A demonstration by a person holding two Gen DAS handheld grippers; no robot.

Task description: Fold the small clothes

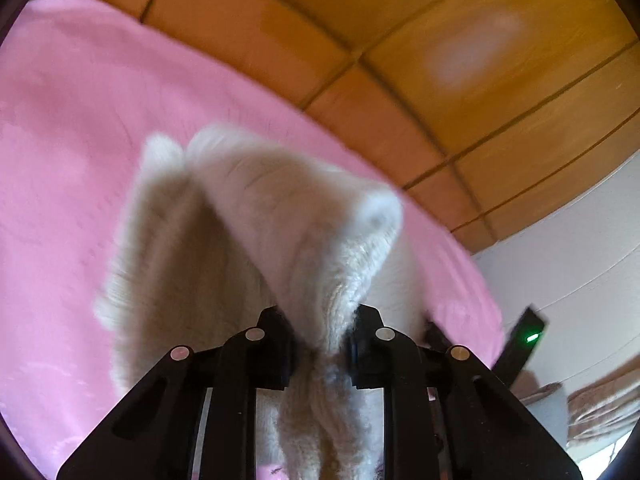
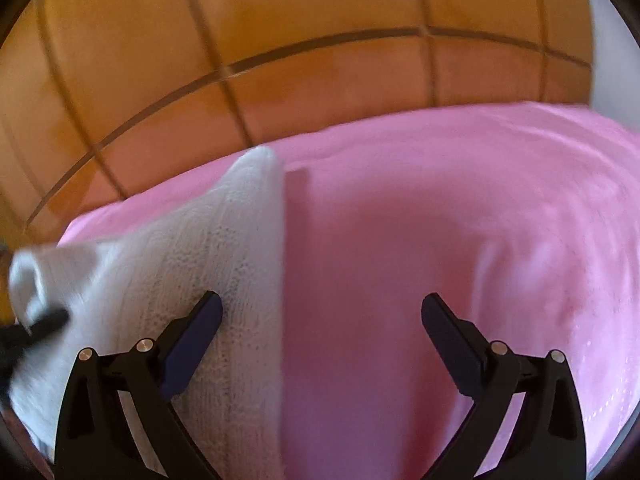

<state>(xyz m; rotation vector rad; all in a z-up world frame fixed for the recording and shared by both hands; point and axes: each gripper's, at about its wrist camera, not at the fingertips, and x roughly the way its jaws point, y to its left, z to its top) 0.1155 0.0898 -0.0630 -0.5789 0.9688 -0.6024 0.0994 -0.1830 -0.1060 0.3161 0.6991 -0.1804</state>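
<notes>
Item one, the left gripper (image 1: 318,354): we record its black jaws drawn narrow and pinched on a bunched fold of a cream knitted garment (image 1: 256,240), which rises from the jaws toward 12 o'clock and drapes to 9 o'clock over a pink bed cover (image 1: 68,160). Item two, the right gripper (image 2: 322,332): we record its jaws spread wide with nothing between the pads; only pink cover (image 2: 400,240) shows in the gap. Its 9 o'clock finger (image 2: 196,344) lies over the edge of the same garment (image 2: 180,240), though we cannot tell whether it touches. Item three, the garment's place: in the right wrist view it fills the 8 to 10 o'clock sector, its straight edge running toward 12 o'clock, with a dark blurred shape (image 2: 44,324) at its 9 o'clock end. Item four, a wooden panelled headboard (image 2: 280,40) across 12 o'clock in both views. Item five, a white wall (image 1: 560,260) at 3 o'clock in the left wrist view.
</notes>
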